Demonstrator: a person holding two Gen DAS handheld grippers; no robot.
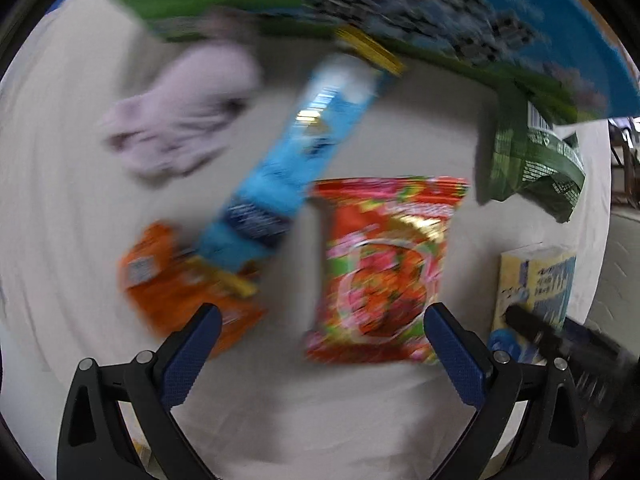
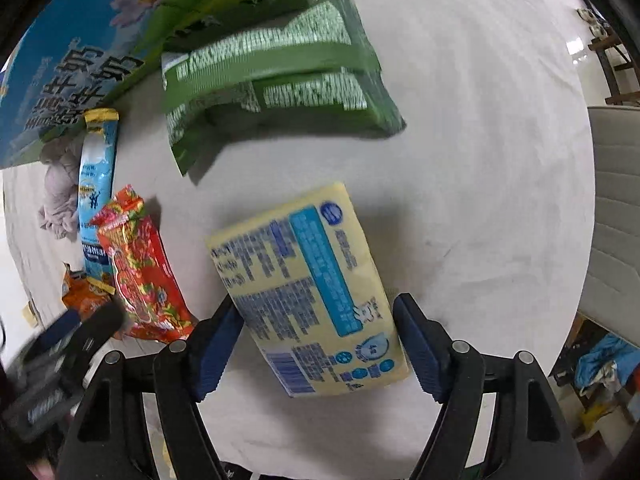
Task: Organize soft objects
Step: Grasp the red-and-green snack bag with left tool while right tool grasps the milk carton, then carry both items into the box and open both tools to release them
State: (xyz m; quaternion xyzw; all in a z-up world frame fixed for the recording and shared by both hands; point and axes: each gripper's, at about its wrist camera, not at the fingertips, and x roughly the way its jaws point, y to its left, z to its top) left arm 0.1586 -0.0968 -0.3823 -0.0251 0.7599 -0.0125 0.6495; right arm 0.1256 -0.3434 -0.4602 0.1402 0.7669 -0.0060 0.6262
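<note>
— Right gripper (image 2: 318,344)?
— Spread wide, holding nothing. Straddling the near half of the yellow pack (image 2: 308,292) on the white cloth (image 2: 480,200) — left finger touching or just beside its edge, right finger a little apart.
— Long axis?
— Running away from the gripper, tilted toward upper left. Across the narrow side, then, so probably a clean pinch.
— Left gripper (image 1: 322,344)?
— Also wide open, empty. Hovering near the red noodle packet (image 1: 384,268), lower edge between the fingertips; too blurred to tell whether touching.
— Nearer to the yellow pack?
— Right, clearly. Elsewhere: green pouch (image 2: 276,76) farther off by the blue carton (image 2: 80,52); blue sachet (image 1: 288,176), orange packet (image 1: 180,280) and pale cloth (image 1: 180,120) off to the left.
</note>
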